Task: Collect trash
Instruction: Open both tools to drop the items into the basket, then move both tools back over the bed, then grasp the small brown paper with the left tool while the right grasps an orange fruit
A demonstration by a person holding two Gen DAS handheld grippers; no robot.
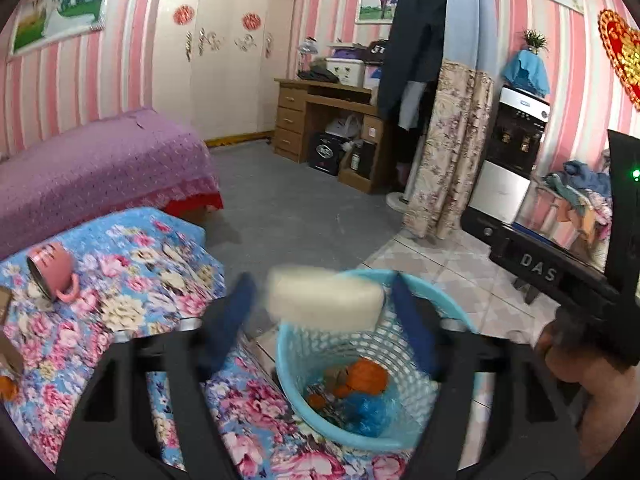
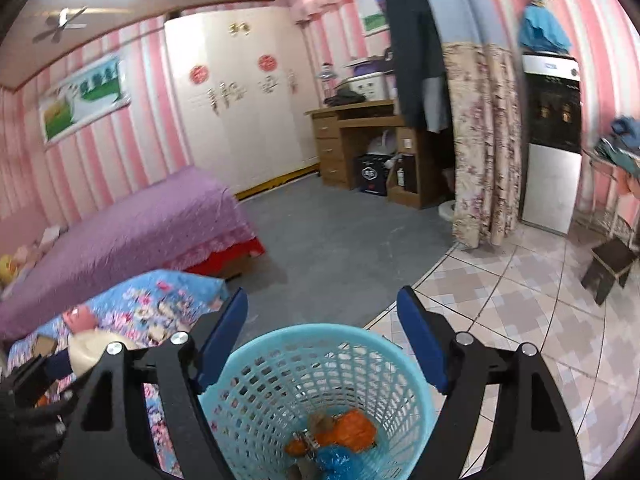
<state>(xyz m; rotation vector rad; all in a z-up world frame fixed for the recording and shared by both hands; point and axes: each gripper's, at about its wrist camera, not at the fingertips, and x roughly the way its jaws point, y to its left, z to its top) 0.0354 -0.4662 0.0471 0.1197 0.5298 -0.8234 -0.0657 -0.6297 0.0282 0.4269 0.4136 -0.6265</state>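
Observation:
A light blue mesh trash basket (image 1: 404, 412) stands on the tiled floor beside the floral-covered table (image 1: 128, 264); orange and blue trash lies in its bottom. A blurred whitish flat piece (image 1: 324, 298) hangs in the air between my left gripper's (image 1: 324, 312) open blue fingers, just above the basket rim, touching neither finger. My right gripper (image 2: 322, 344) is open and empty, spread over the basket (image 2: 256, 392). The whitish piece also shows at the left of the right wrist view (image 2: 90, 350). The right gripper's body (image 1: 560, 264) shows at the right of the left wrist view.
A pink mug (image 1: 52, 272) lies on its side on the table. Cardboard bits (image 1: 10, 354) and an orange scrap (image 1: 8, 390) lie at the table's left edge. A purple bed (image 1: 92, 168), a wooden desk (image 1: 320, 116), a curtain (image 1: 452, 152) and a water dispenser (image 1: 512, 152) stand beyond.

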